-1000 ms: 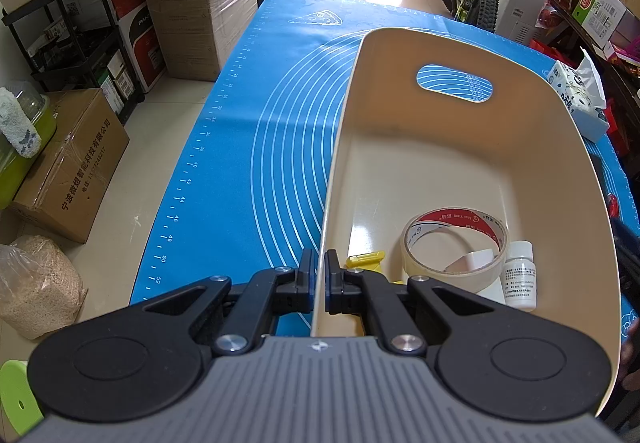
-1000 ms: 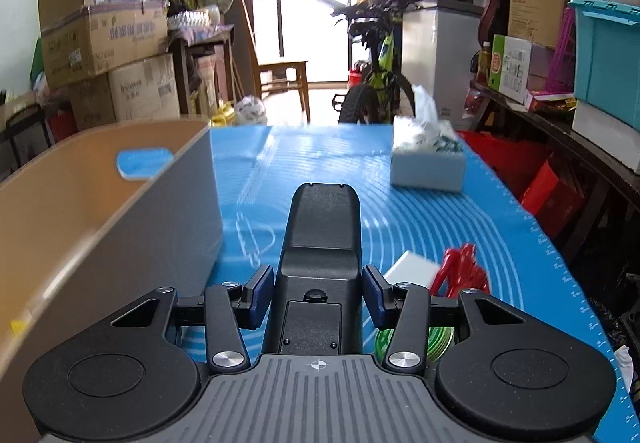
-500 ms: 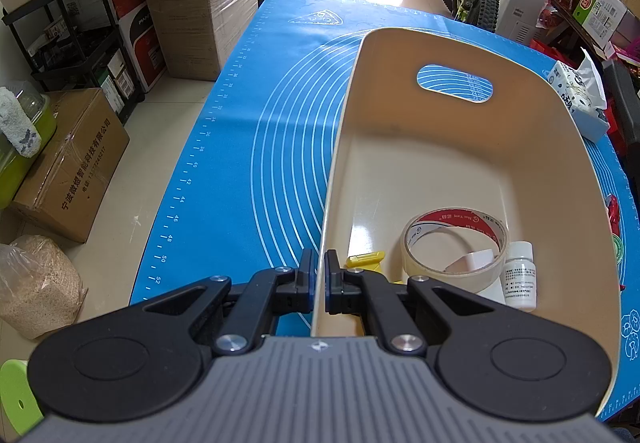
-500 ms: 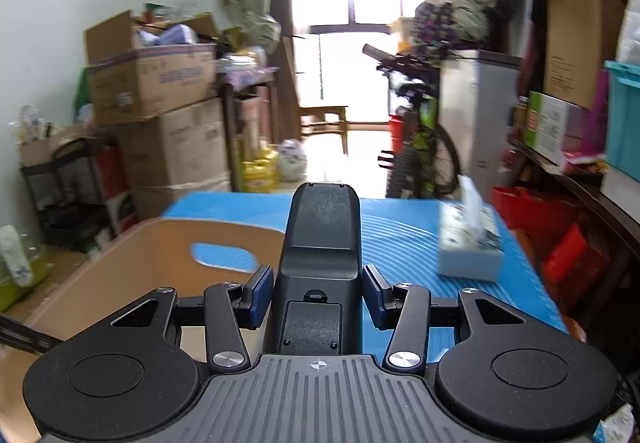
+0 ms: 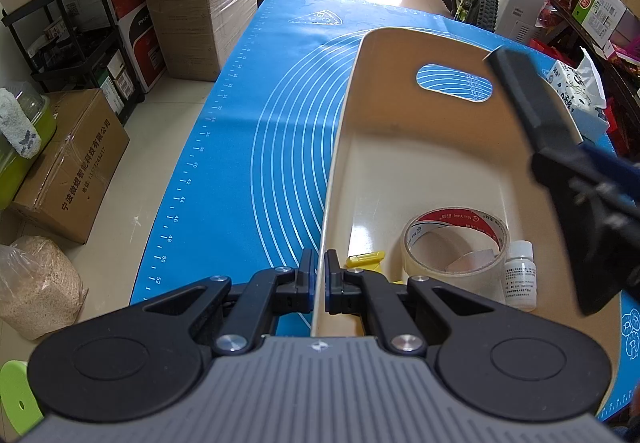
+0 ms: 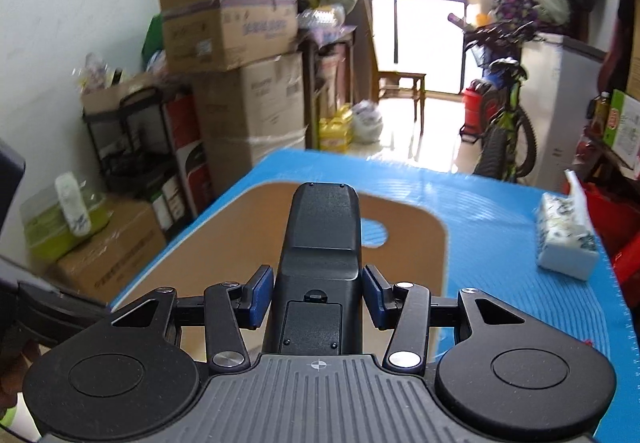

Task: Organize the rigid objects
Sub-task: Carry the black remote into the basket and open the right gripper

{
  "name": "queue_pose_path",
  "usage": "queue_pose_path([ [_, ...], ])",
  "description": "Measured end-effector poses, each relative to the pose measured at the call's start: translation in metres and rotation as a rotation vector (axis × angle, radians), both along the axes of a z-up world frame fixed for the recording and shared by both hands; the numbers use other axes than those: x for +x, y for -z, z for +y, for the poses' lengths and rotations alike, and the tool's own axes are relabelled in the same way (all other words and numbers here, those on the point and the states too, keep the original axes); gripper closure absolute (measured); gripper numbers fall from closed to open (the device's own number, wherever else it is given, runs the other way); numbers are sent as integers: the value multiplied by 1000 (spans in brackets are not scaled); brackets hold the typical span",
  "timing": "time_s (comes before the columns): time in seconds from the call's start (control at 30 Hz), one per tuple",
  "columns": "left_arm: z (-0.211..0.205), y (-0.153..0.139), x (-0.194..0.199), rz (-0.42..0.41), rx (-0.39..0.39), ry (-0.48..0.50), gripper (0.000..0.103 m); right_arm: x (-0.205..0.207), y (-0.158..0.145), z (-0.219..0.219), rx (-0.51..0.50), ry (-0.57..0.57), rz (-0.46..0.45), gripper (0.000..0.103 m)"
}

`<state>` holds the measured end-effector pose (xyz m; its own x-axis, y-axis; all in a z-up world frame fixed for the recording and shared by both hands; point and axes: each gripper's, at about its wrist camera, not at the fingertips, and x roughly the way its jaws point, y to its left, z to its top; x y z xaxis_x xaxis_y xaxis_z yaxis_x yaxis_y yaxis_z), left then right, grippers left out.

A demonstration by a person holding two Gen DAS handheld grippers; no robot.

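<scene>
Both jaws clamped: left gripper [image 5: 319, 275] on bin [image 5: 400, 163] wall, right gripper [image 6: 319, 295] on remote [image 6: 322, 263] above tape roll [image 5: 454, 239].

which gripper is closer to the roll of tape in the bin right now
Left. The left gripper is clamped on the bin wall just beside the tape roll; the right gripper holds the black remote above it.

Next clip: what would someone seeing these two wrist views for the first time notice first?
Most striking is the cream bin on the blue mat, its near wall pinched by the left gripper. The right gripper holds a black remote over the bin. Inside the bin lie a tape roll, a small white bottle and a yellow piece.
</scene>
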<state>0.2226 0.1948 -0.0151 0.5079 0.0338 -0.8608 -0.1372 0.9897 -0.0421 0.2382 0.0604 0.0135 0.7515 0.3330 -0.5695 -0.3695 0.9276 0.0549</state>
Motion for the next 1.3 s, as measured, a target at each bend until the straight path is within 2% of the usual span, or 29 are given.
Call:
queue_pose_path([
  [0.37,0,0,0,0,1,0,97,6,34,28,-114,-57,184,49],
  [0.67,1,1,1,0,4,2,97,14,37,32,-138,-54,265,49],
  [0.77,1,1,2,1,5,2,97,14,37,30,-135,-62,266,48],
  [0.9,0,1,2,2,8,2,97,10,31,23,-96,-71,230,41],
  [1.07,-2,1,2,4,10,1,97,7,11,12,-38,-77,171,36],
  [1.3,-1,1,2,5,16,0,97,0,-22,-31,14,13,71,33],
])
